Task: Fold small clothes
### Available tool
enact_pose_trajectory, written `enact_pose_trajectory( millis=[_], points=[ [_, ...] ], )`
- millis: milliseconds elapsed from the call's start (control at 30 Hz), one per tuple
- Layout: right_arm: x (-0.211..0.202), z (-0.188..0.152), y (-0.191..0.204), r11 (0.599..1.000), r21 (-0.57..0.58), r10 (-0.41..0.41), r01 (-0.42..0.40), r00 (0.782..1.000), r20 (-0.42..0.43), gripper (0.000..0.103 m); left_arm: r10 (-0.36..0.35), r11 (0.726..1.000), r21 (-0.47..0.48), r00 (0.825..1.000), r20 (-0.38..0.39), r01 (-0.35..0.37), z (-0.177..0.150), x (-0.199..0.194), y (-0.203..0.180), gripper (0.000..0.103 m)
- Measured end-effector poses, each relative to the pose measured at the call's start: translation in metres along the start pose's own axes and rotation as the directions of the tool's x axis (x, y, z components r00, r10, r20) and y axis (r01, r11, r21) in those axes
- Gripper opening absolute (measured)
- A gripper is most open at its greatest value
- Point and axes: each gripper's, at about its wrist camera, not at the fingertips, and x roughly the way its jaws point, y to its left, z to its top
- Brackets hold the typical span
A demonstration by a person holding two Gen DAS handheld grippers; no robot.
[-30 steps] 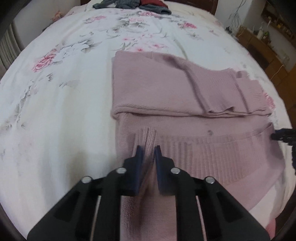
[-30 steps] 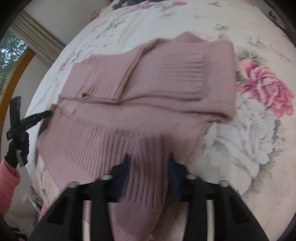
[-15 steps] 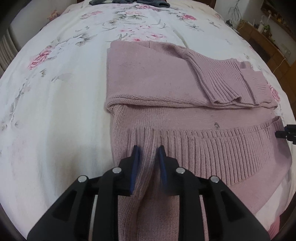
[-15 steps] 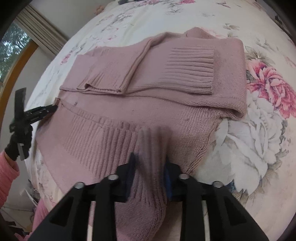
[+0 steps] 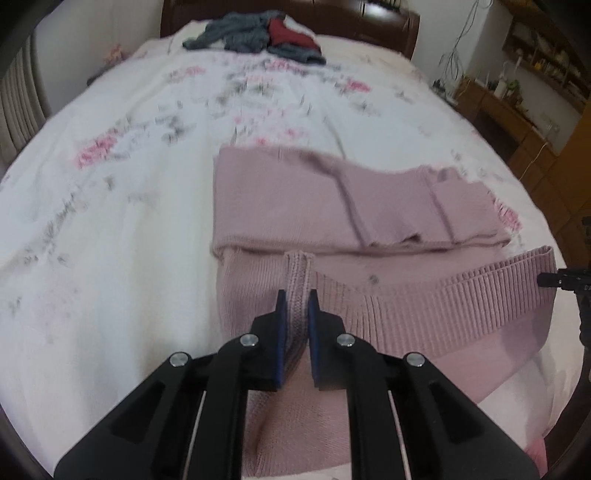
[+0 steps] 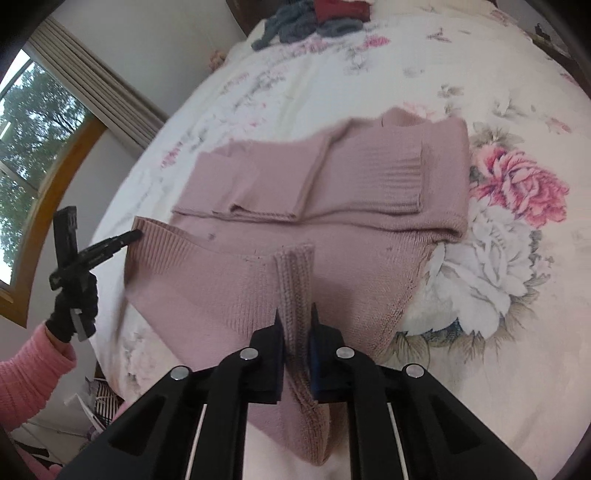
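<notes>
A dusty-pink knitted sweater (image 5: 332,206) lies across the near half of a bed covered in a white sheet printed with pink roses (image 5: 110,221), its two sleeves already folded in and laid flat over the chest, cuffs side by side. The left gripper (image 5: 296,295) has its jaws drawn narrow on a pinched ridge of the sweater's ribbed hem (image 5: 461,295) at the near left corner, while the right gripper (image 6: 296,314) is clamped in the same way on a fold of the hem at the near right corner; in both wrist views the hem stands raised off the bed between the two grips. Judging by the layout, the sleeve stage is done and the bottom-to-top fold is under way, with the hem not yet carried over to the far shoulder edge; that fold, and perhaps a final smoothing, remain. In the right wrist view, a black-gloved hand (image 6: 74,310) in a pink ribbed sleeve (image 6: 29,384) holds the left tool. A heap of grey and dark red clothes (image 5: 258,33) waits at the far end by the headboard, seemingly unfolded.
</notes>
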Motion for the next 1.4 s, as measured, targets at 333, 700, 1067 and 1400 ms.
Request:
enact_pose_trajectory(
  millis=[333, 700, 1067, 1400],
  points=[
    [-0.05, 0.047, 0.01, 1.0, 0.011, 0.014, -0.016, 0.992, 0.123, 0.01, 0.018, 1.0, 0.001, 0.986, 0.164, -0.019, 0.063, -0.033, -0.012, 0.008],
    [-0.043, 0.124, -0.01, 0.995, 0.079, -0.067, 0.053, 0.98, 0.188, 0.01, 0.097, 0.995, 0.01, 0.968, 0.233, -0.102, 0.133, 0.005, -0.018, 0.008],
    [0.031, 0.173, -0.06, 0.975, 0.158, -0.171, 0.154, 0.98, 0.1, 0.01, 0.196, 0.978, 0.049, 0.971, 0.134, -0.204, 0.153, 0.093, -0.009, 0.008],
    [0.075, 0.175, -0.082, 0.957, 0.175, -0.24, 0.231, 0.97, 0.034, 0.01, 0.258, 0.966, 0.019, 0.966, 0.024, -0.259, 0.144, 0.15, 0.015, 0.012]
  ],
)
